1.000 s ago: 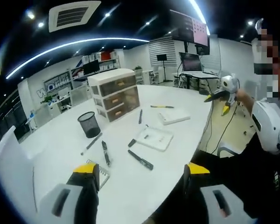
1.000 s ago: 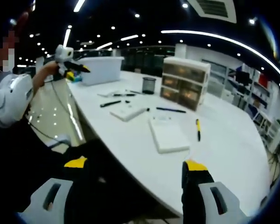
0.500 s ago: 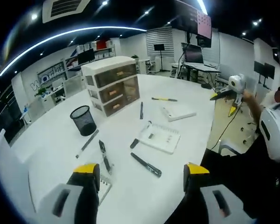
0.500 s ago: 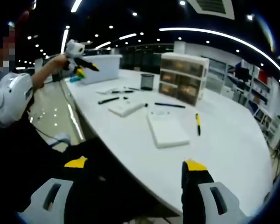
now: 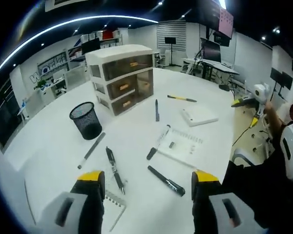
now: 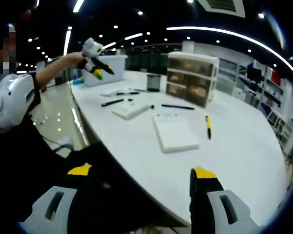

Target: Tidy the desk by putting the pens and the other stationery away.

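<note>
Left gripper (image 5: 145, 183) fingers wide, empty, above the tabletop (image 5: 49, 131); a black pen (image 5: 166, 180) lies between them. Right gripper (image 6: 141, 176) fingers wide, empty, off the edge.

pens (image 5: 114, 169) scattered, drawer unit (image 5: 121, 77) behind

White desk (image 5: 49, 126), distant shelving (image 5: 58, 83)
</note>
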`<move>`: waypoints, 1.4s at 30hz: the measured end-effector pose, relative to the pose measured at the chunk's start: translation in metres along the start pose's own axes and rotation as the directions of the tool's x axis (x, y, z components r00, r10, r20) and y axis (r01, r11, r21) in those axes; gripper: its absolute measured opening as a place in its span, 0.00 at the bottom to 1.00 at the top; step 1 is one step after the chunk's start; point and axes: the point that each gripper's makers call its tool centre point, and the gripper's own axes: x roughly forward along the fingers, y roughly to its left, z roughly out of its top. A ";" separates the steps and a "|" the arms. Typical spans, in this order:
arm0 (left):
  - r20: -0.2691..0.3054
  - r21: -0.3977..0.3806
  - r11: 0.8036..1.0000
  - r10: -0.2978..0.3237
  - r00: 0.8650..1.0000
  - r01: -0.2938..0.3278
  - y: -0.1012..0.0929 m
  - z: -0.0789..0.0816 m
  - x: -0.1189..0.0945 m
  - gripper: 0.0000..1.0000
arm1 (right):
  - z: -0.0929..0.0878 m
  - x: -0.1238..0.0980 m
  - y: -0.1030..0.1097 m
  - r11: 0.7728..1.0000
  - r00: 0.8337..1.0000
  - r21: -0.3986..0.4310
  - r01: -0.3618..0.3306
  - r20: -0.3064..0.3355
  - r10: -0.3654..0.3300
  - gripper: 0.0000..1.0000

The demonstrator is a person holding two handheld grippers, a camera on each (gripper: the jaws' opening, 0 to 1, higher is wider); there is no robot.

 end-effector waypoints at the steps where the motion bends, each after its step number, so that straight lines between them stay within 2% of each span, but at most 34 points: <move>1: -0.003 -0.002 1.000 0.001 1.000 -0.001 0.002 0.001 0.001 0.72 | 0.000 0.000 0.000 1.000 1.000 0.000 0.001 -0.001 -0.001 0.76; 12: -0.056 -0.051 0.999 0.009 0.998 -0.012 0.030 0.010 0.018 0.71 | 0.000 0.001 -0.002 1.000 1.000 0.001 0.004 -0.009 -0.004 0.76; 18: -0.095 -0.106 0.994 -0.013 0.995 0.003 0.045 0.013 0.029 0.70 | 0.002 0.004 0.000 1.000 1.000 -0.005 -0.004 -0.014 0.004 0.76; 27: -0.176 -0.103 0.995 -0.019 0.984 0.001 0.051 0.013 0.041 0.70 | 0.003 0.003 -0.002 1.000 1.000 -0.009 0.004 -0.018 -0.004 0.76; 29: -0.180 -0.101 0.995 -0.020 0.984 0.002 0.051 0.013 0.041 0.69 | 0.003 0.003 -0.002 1.000 1.000 -0.008 0.004 -0.018 -0.004 0.76; 34: -0.252 -0.084 0.996 -0.031 0.967 0.011 0.047 0.011 0.056 0.64 | 0.000 0.004 -0.002 1.000 1.000 -0.008 0.002 -0.023 -0.003 0.75; 42: -0.320 -0.085 0.996 -0.040 0.947 0.014 0.054 0.011 0.068 0.60 | -0.002 0.002 0.001 1.000 1.000 -0.011 -0.010 -0.021 0.009 0.75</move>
